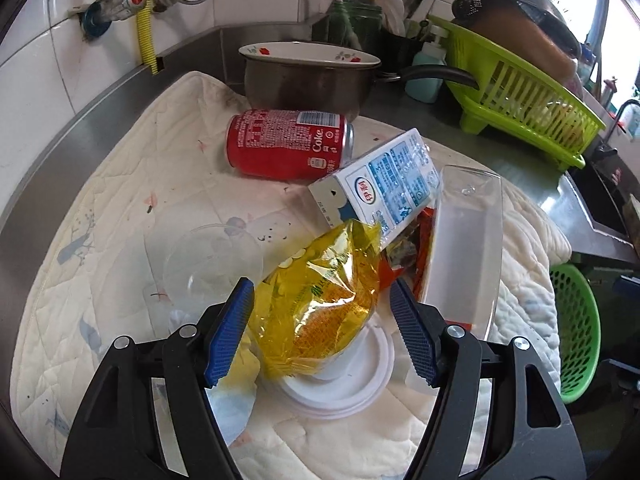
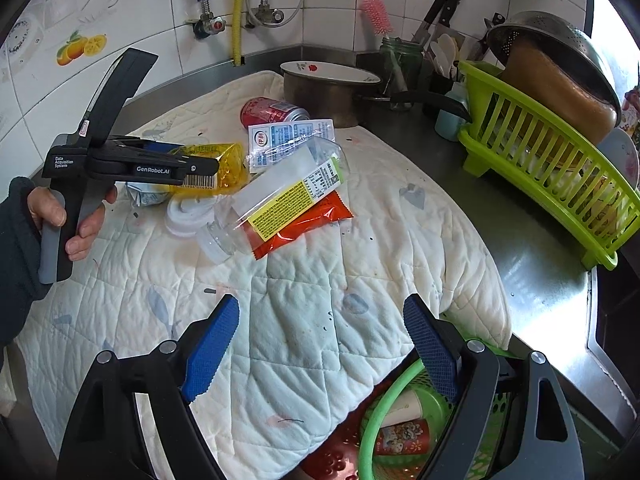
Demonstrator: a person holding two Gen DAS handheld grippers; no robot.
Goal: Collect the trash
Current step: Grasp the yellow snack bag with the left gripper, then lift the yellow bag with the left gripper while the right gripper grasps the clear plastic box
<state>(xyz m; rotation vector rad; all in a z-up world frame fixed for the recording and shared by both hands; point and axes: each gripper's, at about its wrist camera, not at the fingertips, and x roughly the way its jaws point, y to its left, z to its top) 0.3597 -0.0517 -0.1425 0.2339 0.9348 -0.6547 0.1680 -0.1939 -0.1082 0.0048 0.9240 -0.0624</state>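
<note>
Trash lies on a white quilted cloth [image 2: 304, 320]: a yellow snack bag [image 1: 320, 304], a red Coke can [image 1: 288, 144], a blue-white milk carton [image 1: 384, 184], a clear plastic bottle [image 2: 276, 196], a red wrapper [image 2: 304, 224], a white lid [image 1: 344, 384] and a clear cup [image 1: 212, 264]. My left gripper [image 1: 320, 332] is open with its jaws on either side of the yellow bag; it also shows in the right wrist view [image 2: 200, 168]. My right gripper [image 2: 320, 352] is open and empty above the cloth's near edge, over a green basket [image 2: 400, 412] holding paper cups.
A pot [image 2: 324, 92] with a floral bowl on it stands behind the trash. A lime dish rack [image 2: 552, 172] with a colander sits at the right on the steel counter [image 2: 540, 288]. Knives and a jar stand in the corner. The green basket also shows in the left wrist view [image 1: 576, 328].
</note>
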